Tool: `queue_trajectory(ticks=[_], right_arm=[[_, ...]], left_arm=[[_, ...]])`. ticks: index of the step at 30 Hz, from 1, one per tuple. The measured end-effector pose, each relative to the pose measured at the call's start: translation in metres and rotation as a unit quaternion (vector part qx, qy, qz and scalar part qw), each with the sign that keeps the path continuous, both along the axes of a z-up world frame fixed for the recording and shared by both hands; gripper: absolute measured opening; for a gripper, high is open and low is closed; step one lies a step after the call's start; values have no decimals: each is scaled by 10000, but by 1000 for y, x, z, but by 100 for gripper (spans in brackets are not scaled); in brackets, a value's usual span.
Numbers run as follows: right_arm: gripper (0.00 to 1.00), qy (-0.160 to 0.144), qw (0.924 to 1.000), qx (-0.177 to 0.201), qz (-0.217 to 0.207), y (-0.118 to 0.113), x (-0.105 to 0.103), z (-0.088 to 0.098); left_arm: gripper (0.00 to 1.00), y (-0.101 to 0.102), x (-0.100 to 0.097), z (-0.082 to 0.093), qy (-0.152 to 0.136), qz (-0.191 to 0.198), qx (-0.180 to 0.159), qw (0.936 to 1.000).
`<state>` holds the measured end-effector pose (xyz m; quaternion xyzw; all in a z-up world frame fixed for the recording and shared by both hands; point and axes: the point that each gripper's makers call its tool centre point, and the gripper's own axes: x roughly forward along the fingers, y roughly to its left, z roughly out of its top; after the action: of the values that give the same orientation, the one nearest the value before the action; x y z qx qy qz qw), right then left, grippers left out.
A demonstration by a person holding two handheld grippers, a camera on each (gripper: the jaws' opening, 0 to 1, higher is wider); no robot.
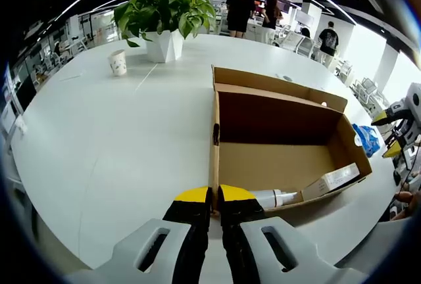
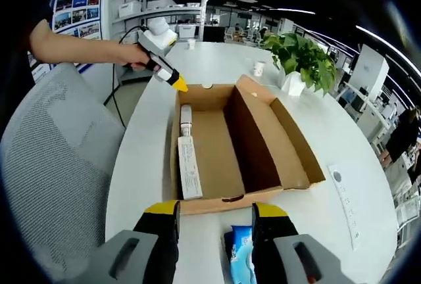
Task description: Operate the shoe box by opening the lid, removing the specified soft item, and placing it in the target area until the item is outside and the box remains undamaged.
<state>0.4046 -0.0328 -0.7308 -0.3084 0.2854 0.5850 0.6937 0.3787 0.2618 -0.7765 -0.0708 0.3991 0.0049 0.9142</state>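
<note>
An open cardboard shoe box (image 1: 283, 116) lies on the white table (image 1: 125, 139), its lid flap (image 1: 276, 83) folded back. Inside lie a white tube (image 1: 276, 197) and a long white carton (image 1: 339, 179). My left gripper (image 1: 215, 195) is shut on the box's near wall edge. From the right gripper view it sits at the box's far corner as the left gripper (image 2: 172, 80), with the tube (image 2: 186, 118) and carton (image 2: 187, 159) along the box's left wall. A soft blue pack (image 2: 240, 251) lies on the table outside the box, between the spread jaws of my open right gripper (image 2: 216, 221).
A potted plant (image 1: 168, 14) and a paper cup (image 1: 118, 62) stand on the far table. A grey mesh chair (image 2: 59, 165) stands at the table's edge. A flat white strip (image 2: 345, 202) lies right of the box. People stand far behind.
</note>
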Motion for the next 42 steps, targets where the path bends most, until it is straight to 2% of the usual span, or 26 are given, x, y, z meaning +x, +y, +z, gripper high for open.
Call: queue_trajectory(ticks=[7,12,26,42], right_arm=[[41,1,9992,-184,348,11,-3,-1],[42,10,9984,-296,484,21,-1,-9],[42,119,9966,-498,652,34,0,-27],[42,345,9926,-734,899,50,0,-51]], left_arm=[[2,4,2,-2,-3,-4,6,10000],[2,5,3,-3,-8,-5,2,10000],[2,8,6,-6,-23,14,-46,10000],[2,3,2,-4,-38,14,-53,10000]])
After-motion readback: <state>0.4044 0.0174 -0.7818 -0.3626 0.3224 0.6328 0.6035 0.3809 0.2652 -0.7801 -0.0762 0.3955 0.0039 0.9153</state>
